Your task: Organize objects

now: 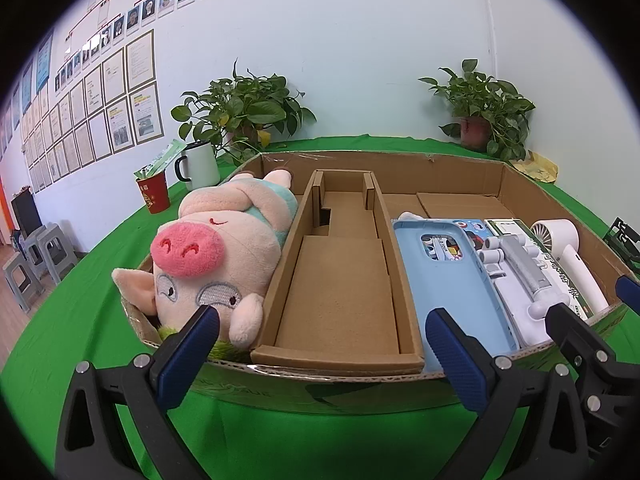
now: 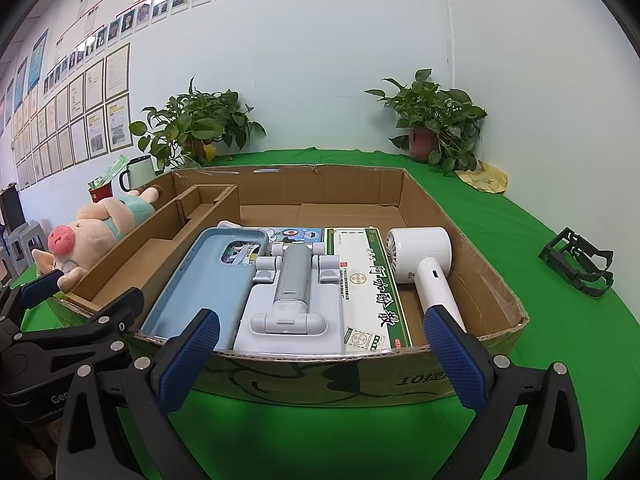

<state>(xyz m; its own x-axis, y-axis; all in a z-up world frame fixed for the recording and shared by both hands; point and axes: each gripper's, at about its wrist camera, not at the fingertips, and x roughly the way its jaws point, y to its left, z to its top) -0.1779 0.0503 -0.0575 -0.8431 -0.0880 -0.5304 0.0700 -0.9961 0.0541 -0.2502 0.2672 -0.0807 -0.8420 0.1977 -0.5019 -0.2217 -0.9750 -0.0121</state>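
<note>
Right wrist view is showing both grippers, right gripper [image 2: 320,356] and left gripper [image 1: 322,352], gaping wide and empty, while the hair dryer [image 2: 430,264] at centre right is looking light, rigid and slick, best pinched across its handle.

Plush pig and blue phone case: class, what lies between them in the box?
A long cardboard insert tray, open and holding nothing, lies between the plush pig and the blue phone case. The left wrist view shows it best.

Your left tongs [image 1: 322,350] are black plastic with silver screws. Your right tongs [image 2: 322,354] match, both wearing ribbed blue pads [image 2: 190,360].
</note>
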